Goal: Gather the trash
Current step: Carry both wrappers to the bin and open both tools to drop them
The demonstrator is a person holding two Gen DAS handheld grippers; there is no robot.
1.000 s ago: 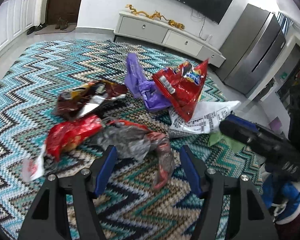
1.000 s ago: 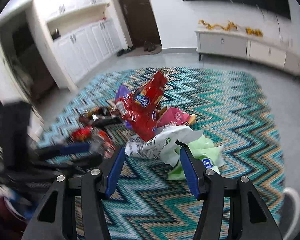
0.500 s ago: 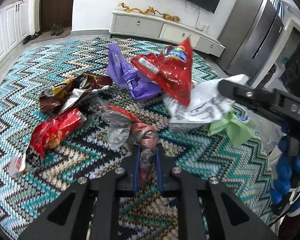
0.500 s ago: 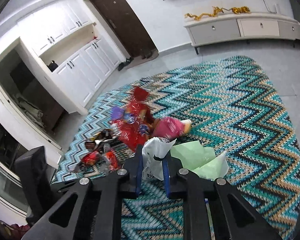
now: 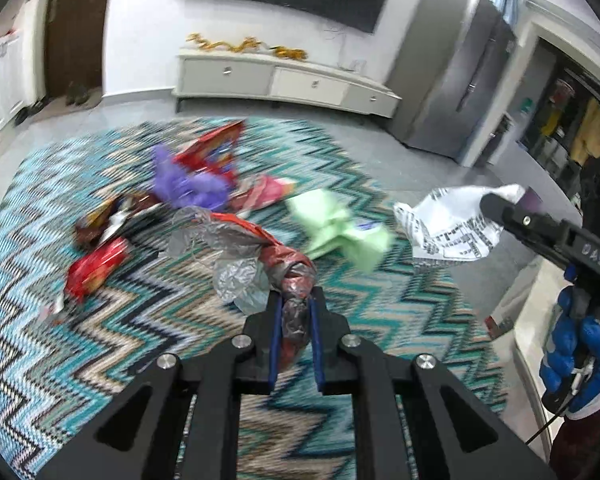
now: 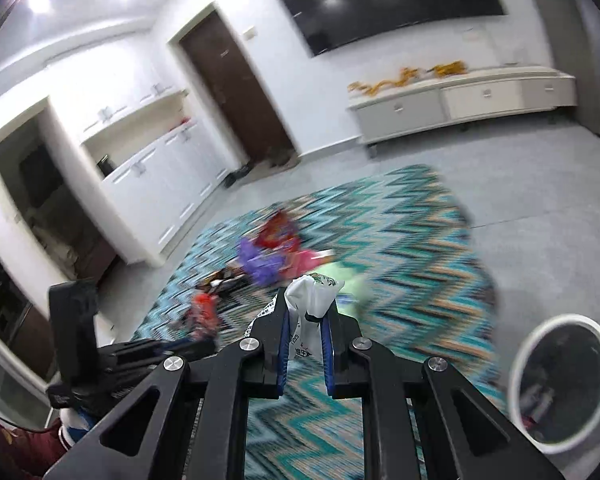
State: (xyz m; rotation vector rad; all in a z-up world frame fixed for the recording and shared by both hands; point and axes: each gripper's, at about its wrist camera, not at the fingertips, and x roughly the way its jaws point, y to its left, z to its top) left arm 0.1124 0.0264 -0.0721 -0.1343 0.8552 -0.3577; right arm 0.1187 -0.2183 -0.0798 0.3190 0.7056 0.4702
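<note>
My left gripper (image 5: 294,316) is shut on a crumpled silver and red foil wrapper (image 5: 244,252) and holds it above the zigzag rug (image 5: 100,340). My right gripper (image 6: 306,320) is shut on a white printed plastic bag (image 6: 310,292), lifted off the rug; the bag also shows in the left wrist view (image 5: 448,228), at the right. On the rug lie a purple bag (image 5: 184,184), a red snack bag (image 5: 210,148), a small red wrapper (image 5: 96,266), a brown wrapper (image 5: 100,220), a pink wrapper (image 5: 268,192) and a green bag (image 5: 336,228).
A round white bin (image 6: 562,384) with a dark inside stands at the right of the right wrist view, beside the rug (image 6: 400,248). A white TV cabinet (image 5: 284,84) runs along the far wall. A grey fridge (image 5: 452,76) stands at the right.
Both grippers closed on their trash about half a second ago. Since then both have lifted it higher off the rug, and the white bin has come into the right wrist view.
</note>
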